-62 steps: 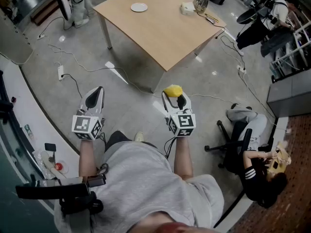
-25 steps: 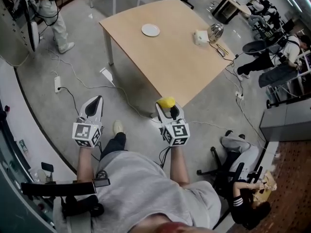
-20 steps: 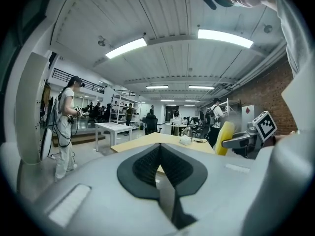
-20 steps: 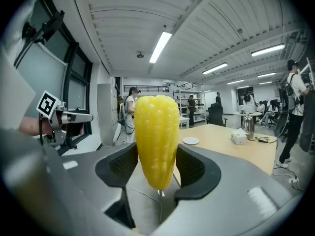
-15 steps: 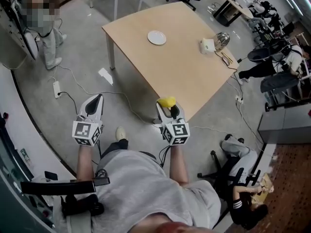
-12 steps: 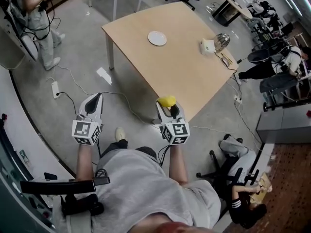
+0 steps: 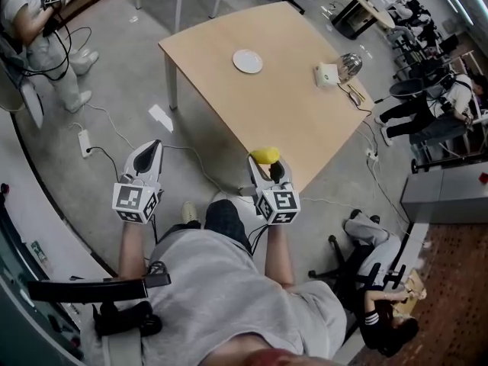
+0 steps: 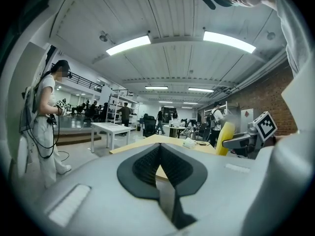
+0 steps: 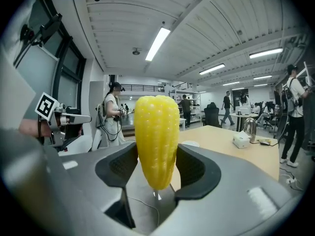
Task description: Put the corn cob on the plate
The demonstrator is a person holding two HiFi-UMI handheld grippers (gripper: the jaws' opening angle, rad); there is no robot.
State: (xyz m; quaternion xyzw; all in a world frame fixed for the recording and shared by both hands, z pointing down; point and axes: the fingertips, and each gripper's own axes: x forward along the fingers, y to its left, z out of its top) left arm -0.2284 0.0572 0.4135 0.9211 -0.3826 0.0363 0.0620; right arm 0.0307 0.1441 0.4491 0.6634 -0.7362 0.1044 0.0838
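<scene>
A yellow corn cob [image 9: 156, 141] stands upright between the pads of my right gripper [image 9: 156, 168], which is shut on it. From the head view the corn cob [image 7: 264, 155] sticks out of the right gripper [image 7: 265, 164], just short of the near corner of the wooden table [image 7: 290, 128]. A small white plate [image 7: 248, 61] lies on the table's far side, and the plate [image 9: 189, 143] shows low behind the cob. My left gripper [image 7: 150, 149] hangs over the floor to the left, shut and empty, its pads meeting in the left gripper [image 8: 160, 154] view.
A white box [image 7: 326, 75] and a shiny metal pot [image 7: 348, 65] sit at the table's right edge. Cables and a power strip [image 7: 84, 143] lie on the floor. One person [image 7: 38, 36] stands far left; another [image 7: 385, 280] sits by a chair at lower right.
The table has come closer and its near corner now lies just ahead of the right gripper. Both grippers moved forward together, and the corn cob stays gripped.
</scene>
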